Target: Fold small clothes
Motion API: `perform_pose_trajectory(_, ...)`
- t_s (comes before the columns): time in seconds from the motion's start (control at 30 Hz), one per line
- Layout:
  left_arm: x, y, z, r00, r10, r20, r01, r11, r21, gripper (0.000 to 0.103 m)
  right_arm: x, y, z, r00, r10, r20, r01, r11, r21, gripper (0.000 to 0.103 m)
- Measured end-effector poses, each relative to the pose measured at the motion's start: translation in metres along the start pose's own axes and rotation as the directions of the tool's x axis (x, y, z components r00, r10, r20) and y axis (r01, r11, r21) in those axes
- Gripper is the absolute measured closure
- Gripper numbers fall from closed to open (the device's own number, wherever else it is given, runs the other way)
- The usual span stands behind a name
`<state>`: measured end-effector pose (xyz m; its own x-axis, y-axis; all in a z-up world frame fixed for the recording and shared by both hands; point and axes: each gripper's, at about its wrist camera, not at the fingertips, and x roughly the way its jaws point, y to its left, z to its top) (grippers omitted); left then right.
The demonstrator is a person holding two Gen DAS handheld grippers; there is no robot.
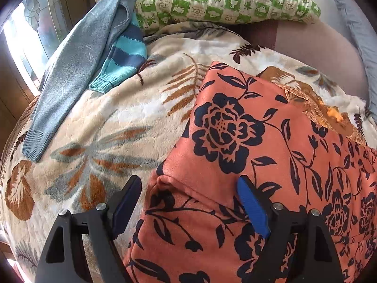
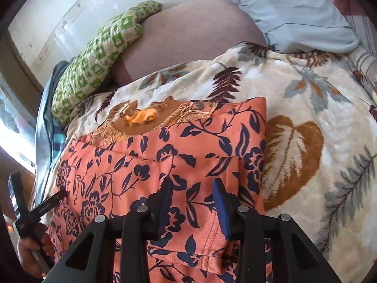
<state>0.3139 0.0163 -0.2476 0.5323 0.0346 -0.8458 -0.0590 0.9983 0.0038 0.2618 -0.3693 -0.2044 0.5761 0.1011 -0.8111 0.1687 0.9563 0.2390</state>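
An orange garment with dark blue flowers (image 1: 235, 141) lies partly folded on a leaf-print blanket (image 1: 106, 122); it also shows in the right wrist view (image 2: 153, 160). Its neckline has orange-brown trim (image 2: 141, 118). My left gripper (image 1: 188, 202) is open, its blue-padded jaws either side of a folded corner of the garment. My right gripper (image 2: 192, 202) is open, its jaws spread over the garment's near right part. Whether either gripper touches the cloth I cannot tell. The left gripper's body and the hand holding it (image 2: 33, 214) show at the lower left of the right wrist view.
A grey-blue sweater (image 1: 77, 70) and a teal striped sleeve (image 1: 122, 59) lie at the blanket's left. A green checked pillow (image 1: 223, 0) lies at the back. A pale blue cloth (image 2: 294, 11) lies at the far right. A window (image 1: 21, 35) is on the left.
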Motion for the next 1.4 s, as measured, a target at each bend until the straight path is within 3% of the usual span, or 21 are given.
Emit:
perform_pose_trajectory(0.07,-0.002,0.001,0.001,1.0,-0.001,0.003,0.001,1.0,0.001,0.019,0.028,-0.003,-0.007,0.99,-0.067,-0.125,0.066,0.998,-0.016,0.067)
perform_pose_trajectory(0.2,-0.006,0.005,0.001,1.0,0.008,0.011,-0.008,1.0,-0.015,0.019,0.017,-0.001,-0.004,0.995,-0.062,-0.075,0.062,0.998,-0.003,0.069)
perform_pose_trajectory(0.33,-0.021,0.002,0.002,0.996,0.026,0.08,-0.026,1.0,-0.004,0.019,-0.002,0.016,-0.003,0.999,0.033,0.016,-0.032,0.998,-0.051,0.068)
perform_pose_trajectory(0.47,-0.036,-0.018,0.002,0.985,0.007,0.171,-0.02,0.997,0.076,0.019,0.018,0.026,-0.01,0.994,0.076,-0.084,-0.081,0.995,-0.055,0.066)
perform_pose_trajectory(0.53,-0.033,-0.028,0.0,0.987,-0.018,0.157,-0.002,0.992,0.124,0.019,0.034,0.016,-0.016,0.988,0.072,-0.137,-0.073,0.997,-0.005,0.066)
perform_pose_trajectory(0.67,-0.005,-0.036,-0.003,0.999,0.009,0.047,-0.017,0.984,0.178,0.019,0.027,0.002,-0.013,0.986,0.108,-0.124,-0.102,0.993,0.054,0.066)
perform_pose_trajectory(0.8,-0.006,-0.03,0.0,0.999,-0.009,0.033,0.004,0.988,0.155,0.017,0.012,-0.014,-0.008,0.998,0.019,-0.065,-0.013,0.997,0.08,0.067)
perform_pose_trajectory(0.93,-0.014,-0.02,0.003,0.999,-0.013,0.052,0.007,0.993,0.118,0.017,0.006,-0.007,-0.007,0.998,0.063,-0.024,-0.062,0.996,0.059,0.067)
perform_pose_trajectory(1.0,-0.024,-0.017,0.002,0.996,-0.014,0.087,0.003,0.992,0.126,0.017,0.011,0.009,-0.013,0.994,0.093,-0.064,-0.092,0.996,0.009,0.067)
perform_pose_trajectory(1.07,-0.029,-0.011,0.0,0.996,-0.013,0.093,0.0,0.991,0.135,0.017,0.023,0.015,-0.023,0.99,0.061,-0.124,-0.063,0.998,-0.008,0.066)
perform_pose_trajectory(1.17,-0.021,-0.001,-0.009,0.999,0.002,0.044,-0.009,0.989,0.15,0.017,0.018,0.015,-0.029,0.995,0.046,-0.089,-0.049,0.999,-0.024,0.066)
perform_pose_trajectory(1.27,-0.027,0.012,-0.022,0.999,0.037,0.037,-0.042,0.988,0.15,0.017,0.009,0.001,-0.034,0.996,0.049,-0.072,-0.046,0.998,0.044,0.066)
perform_pose_trajectory(1.4,-0.053,0.033,-0.043,0.998,-0.005,0.055,-0.002,0.992,0.123,0.017,-0.005,-0.001,-0.042,0.997,0.002,-0.076,0.003,0.998,0.069,0.066)
